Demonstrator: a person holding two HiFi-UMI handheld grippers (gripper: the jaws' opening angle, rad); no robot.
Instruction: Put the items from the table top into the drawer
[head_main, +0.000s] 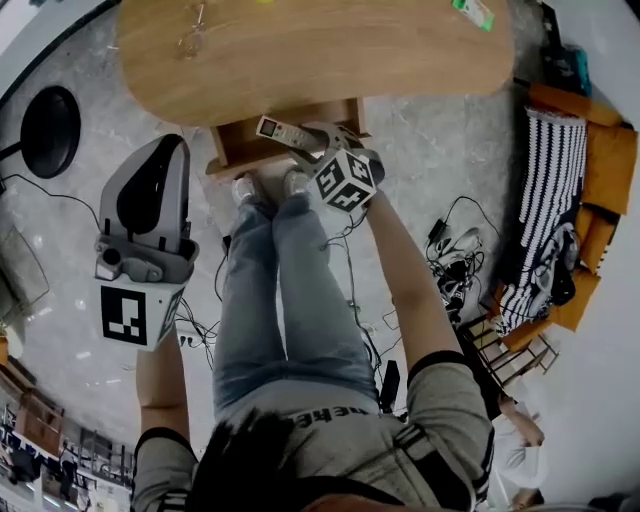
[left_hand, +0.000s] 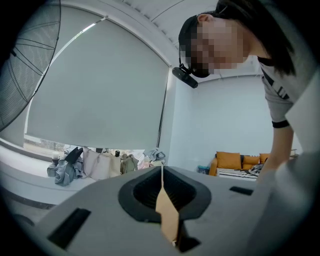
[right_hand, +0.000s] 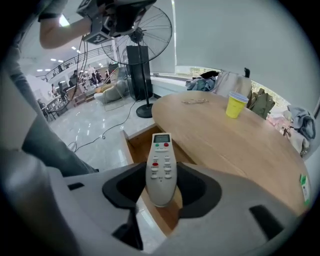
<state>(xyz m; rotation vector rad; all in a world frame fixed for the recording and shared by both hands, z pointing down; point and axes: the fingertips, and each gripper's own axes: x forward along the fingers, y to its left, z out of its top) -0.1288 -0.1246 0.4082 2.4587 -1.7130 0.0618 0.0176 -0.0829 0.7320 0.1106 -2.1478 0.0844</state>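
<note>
White remote control (right_hand: 161, 167) sat gripped between our right gripper's (right_hand: 161, 189) fingers (right_hand: 200, 192), the open wooden drawer (right_hand: 134, 144) below them; our left gripper's (left_hand: 165, 200) fingers (left_hand: 140, 195) were shut, empty. Released early, we judged, it could clip the drawer's rim and fall outside.

My left gripper (left_hand: 162, 190) is out at the left, pointing roughly level, with its jaws pressed together and nothing between them. My right arm (head_main: 405, 270) stretches far forward. The right gripper (right_hand: 161, 175) tips steeply down, with its jaws clamped on the sides of the remote control (right_hand: 161, 155).
</note>
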